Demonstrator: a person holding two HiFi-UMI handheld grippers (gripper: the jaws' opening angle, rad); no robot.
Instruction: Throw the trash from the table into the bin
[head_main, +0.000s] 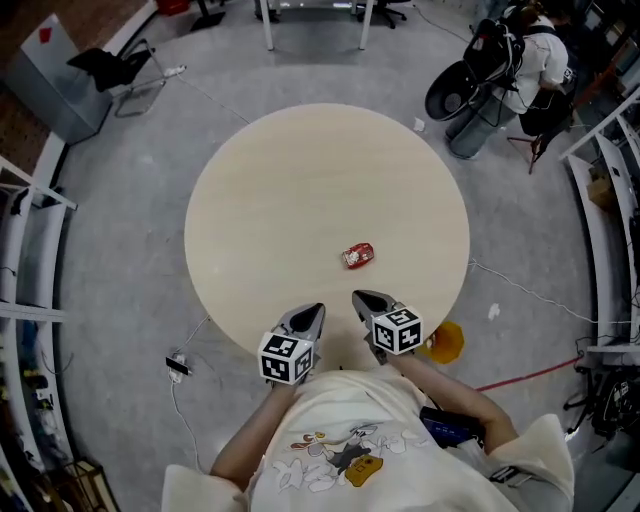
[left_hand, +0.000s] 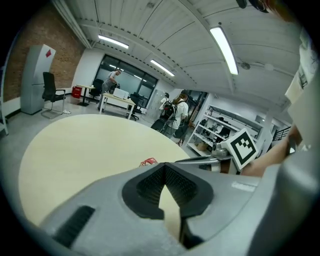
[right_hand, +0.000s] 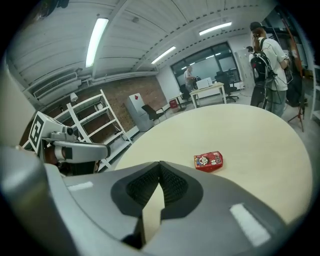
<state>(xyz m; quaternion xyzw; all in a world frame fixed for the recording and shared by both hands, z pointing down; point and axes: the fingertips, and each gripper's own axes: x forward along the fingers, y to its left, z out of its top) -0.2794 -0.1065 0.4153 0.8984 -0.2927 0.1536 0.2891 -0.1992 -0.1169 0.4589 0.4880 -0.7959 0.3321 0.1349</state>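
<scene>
The wrapper (head_main: 358, 256), a small red packet, lies flat on the round table (head_main: 300, 180) at about 5 o'clock from its middle, just ahead of the right claw (head_main: 360, 298) and slightly to 1 o'clock of the left claw (head_main: 314, 310). Both claws hover over the table's 6 o'clock edge, apart from the wrapper, each with its jaws pressed together and nothing between them. The main risk, as I judge it, is going in with the jaws closed like this: the tips would shove the wrapper across the smooth top, perhaps off the edge, so whichever claw goes must spread its jaws first. The wrapper is thin and low, so a shallow pinch could skid over it or catch only a corner that slips free on the way. The bin is not certain; a dark tub (head_main: 450, 92) at 1 o'clock beyond the table may be it. Carrying there means passing floor cables (head_main: 530, 295) and a standing person (head_main: 525, 60), either of which could snag or jolt the load.
</scene>
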